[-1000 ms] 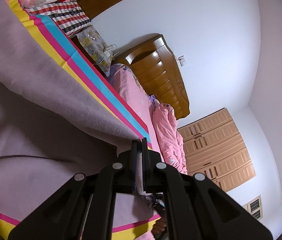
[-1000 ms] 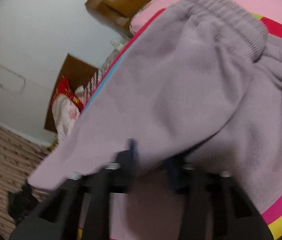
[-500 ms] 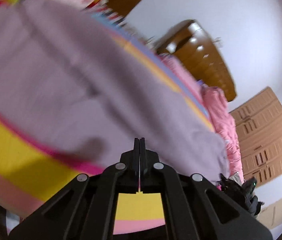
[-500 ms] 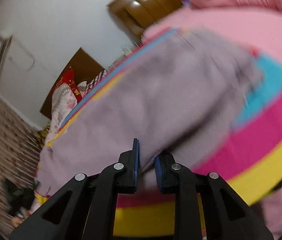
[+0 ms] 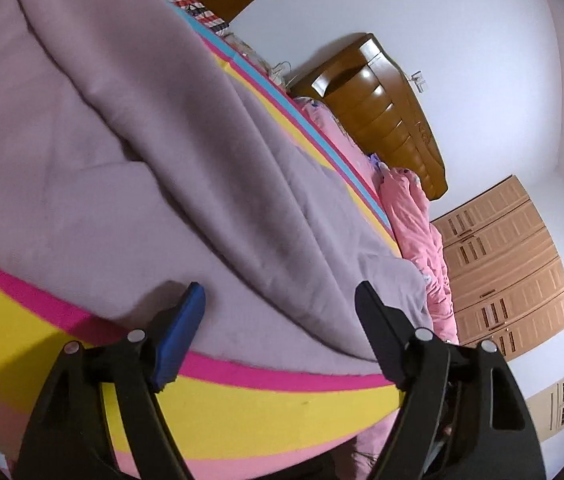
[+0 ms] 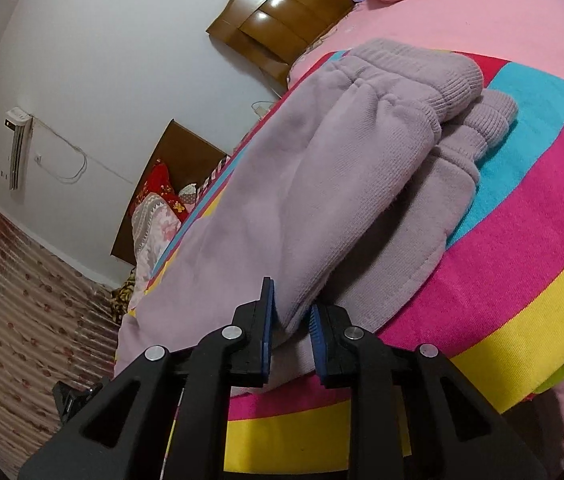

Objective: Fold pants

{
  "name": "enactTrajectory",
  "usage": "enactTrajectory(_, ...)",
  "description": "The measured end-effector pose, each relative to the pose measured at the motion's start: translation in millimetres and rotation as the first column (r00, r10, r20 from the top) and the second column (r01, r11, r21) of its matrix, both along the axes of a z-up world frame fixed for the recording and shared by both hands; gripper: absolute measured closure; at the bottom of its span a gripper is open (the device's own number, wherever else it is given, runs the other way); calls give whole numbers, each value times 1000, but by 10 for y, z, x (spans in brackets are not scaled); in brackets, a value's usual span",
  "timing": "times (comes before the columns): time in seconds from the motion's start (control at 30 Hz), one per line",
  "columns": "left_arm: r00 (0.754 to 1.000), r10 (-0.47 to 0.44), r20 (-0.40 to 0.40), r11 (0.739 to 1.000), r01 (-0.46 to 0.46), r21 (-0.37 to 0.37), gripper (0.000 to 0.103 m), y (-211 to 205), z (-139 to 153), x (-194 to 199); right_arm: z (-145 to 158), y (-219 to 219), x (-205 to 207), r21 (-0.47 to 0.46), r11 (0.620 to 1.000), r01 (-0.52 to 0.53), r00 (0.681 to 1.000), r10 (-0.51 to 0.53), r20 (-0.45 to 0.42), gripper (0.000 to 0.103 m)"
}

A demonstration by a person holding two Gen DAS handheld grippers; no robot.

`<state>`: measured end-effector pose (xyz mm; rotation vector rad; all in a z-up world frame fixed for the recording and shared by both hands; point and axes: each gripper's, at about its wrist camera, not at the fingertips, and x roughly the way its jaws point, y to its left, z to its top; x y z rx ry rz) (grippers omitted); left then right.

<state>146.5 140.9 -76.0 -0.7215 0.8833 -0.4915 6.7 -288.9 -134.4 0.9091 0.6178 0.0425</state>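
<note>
Lilac fleece pants [image 5: 153, 168] lie on a striped blanket [image 5: 265, 412] on the bed, one leg laid over the other. My left gripper [image 5: 279, 294] is open wide and empty, just above the pants' near edge. In the right wrist view the pants [image 6: 322, 184] show ribbed cuffs [image 6: 458, 80] at the far end. My right gripper [image 6: 290, 300] stands at the near folded edge with its jaws a little apart, and a fold of the fabric sits between them.
The blanket [image 6: 522, 248] has pink, yellow and blue stripes. A wooden headboard [image 5: 386, 108], a pink quilt [image 5: 414, 216] and a wardrobe [image 5: 510, 276] stand beyond. Piled bedding [image 6: 157, 208] and a curtain [image 6: 13, 304] are at the left.
My left gripper has let go of the fabric, then opened wide. The pants now lie flat on the blanket. My right gripper's jaws have opened slightly around the pants' edge.
</note>
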Motion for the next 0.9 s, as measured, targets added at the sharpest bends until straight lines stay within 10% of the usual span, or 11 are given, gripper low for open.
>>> enactTrajectory(0.27,992,101,-73,994,-98,43,56,-61,-70,312,32,-74,30,29,1000,2,1000,-2,-11,79)
enactTrajectory(0.4,990,108,-91,994,-106,28,101,9,-167,315,59,-73,45,13,1000,-9,1000,10,-5,79)
enactTrajectory(0.73,972,144,187,986,-156,52,101,193,594,-341,513,161,5,-134,990,-43,997,51,51,82)
enactTrajectory(0.9,980,119,161,983,-139,119,101,193,489,-533,465,130,-78,-138,987,-77,997,80,20,82)
